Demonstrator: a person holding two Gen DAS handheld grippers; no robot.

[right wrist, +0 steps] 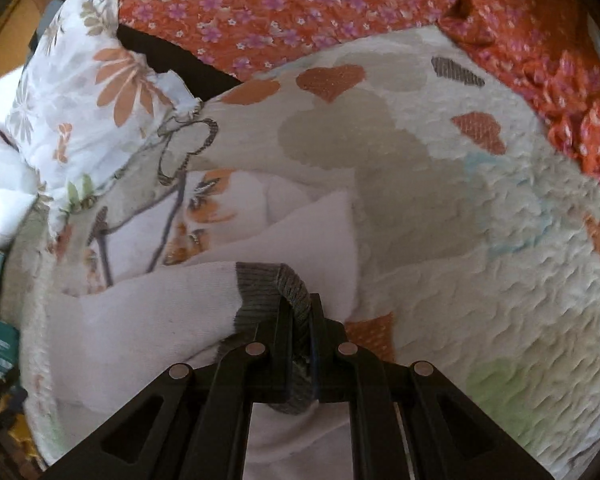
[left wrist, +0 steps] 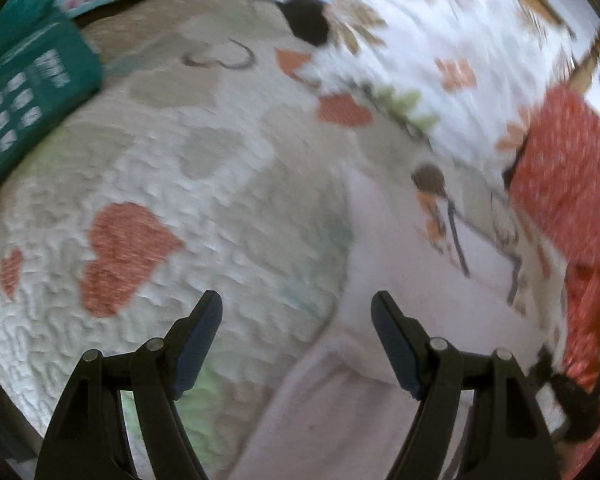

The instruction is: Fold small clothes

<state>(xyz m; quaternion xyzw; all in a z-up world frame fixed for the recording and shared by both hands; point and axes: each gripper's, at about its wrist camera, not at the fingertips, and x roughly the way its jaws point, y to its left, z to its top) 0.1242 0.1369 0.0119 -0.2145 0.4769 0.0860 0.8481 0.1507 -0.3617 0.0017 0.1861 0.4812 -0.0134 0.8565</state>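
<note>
Nearest to me, my right gripper (right wrist: 300, 320) has its jaws pressed together on the grey ribbed cuff (right wrist: 278, 280) of a white sock (right wrist: 148, 312) — the cuff loops up between them, and the sock's body trails off to the left over the quilted bedspread (right wrist: 480, 280). Just beyond it lies more white cloth (right wrist: 320, 220), creased into a rough wedge; I cannot tell whether that is a second garment or part of the same one.

My left gripper (left wrist: 296, 320) hovers with its jaws spread wide, holding nothing. Below them a pale pink-white piece (left wrist: 380, 260) lies on the bedspread, blurred in this view.

I judge the folding to be at an early stage: the sock is gripped at one end, not yet doubled over, and no neat folded pile shows anywhere.

Farther off sit a floral pillow (right wrist: 88, 92) and an orange flowered cloth (right wrist: 300, 12), with a teal box (left wrist: 32, 92) at the bed's edge.
</note>
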